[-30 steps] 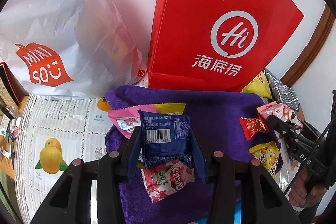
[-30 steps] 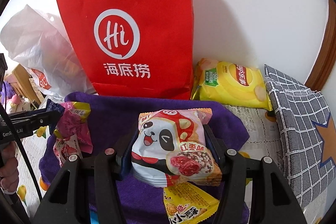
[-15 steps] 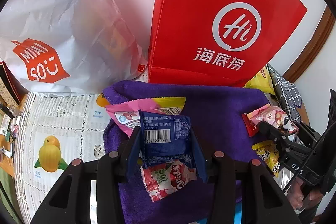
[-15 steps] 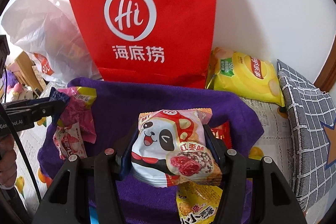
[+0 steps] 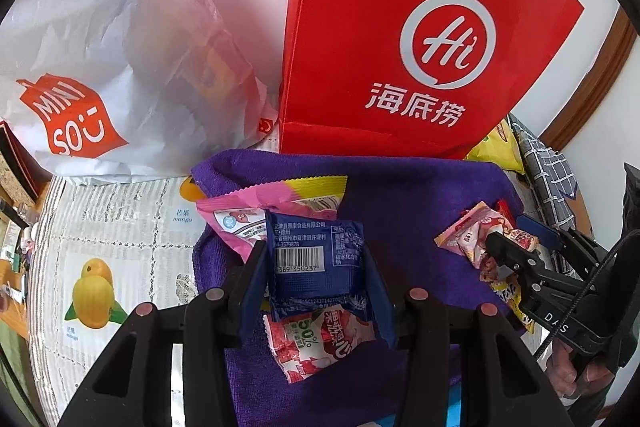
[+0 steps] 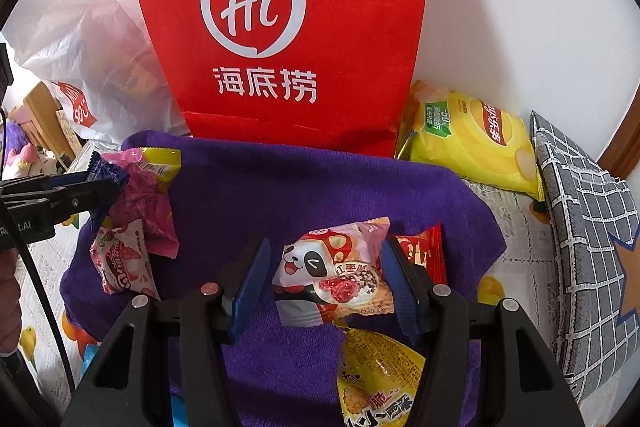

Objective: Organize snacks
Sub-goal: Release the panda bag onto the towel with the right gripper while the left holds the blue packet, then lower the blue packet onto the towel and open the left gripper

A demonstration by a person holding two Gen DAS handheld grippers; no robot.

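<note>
The blue packet [image 5: 316,267] sits clamped between the pads of my left claw [image 5: 314,251], barcode side towards me, dead centre in the left wrist view. The panda packet [image 6: 332,275] is in my right claw [image 6: 326,247]. It looks pinched there, though a sliver of towel shows beside one pad, so I judge that hold thin. Both are light, puffy foil pouches: soft, crinkly and slippery, with crushable contents by the look of them. I reckon the flat sealed edges are the better place to grip, not the air-filled belly.

Under both lies the purple towel [image 6: 280,187], spread on the tabletop [image 5: 120,227]. In the left view a pink packet [image 5: 256,203] lies at 12 o'clock from the blue one and a strawberry packet [image 5: 320,339] at 6. In the right view a small red packet [image 6: 420,251] lies just beside the panda packet at 3 o'clock, and a yellow packet [image 6: 376,379] at 6.

At 12 o'clock beyond the towel stands the red bag [image 6: 280,27], upright against the wall, with the white bag [image 5: 100,47] at 10 and a chips bag [image 6: 468,139] at 2. The red bag's tall front wall is what I would have to clear
</note>
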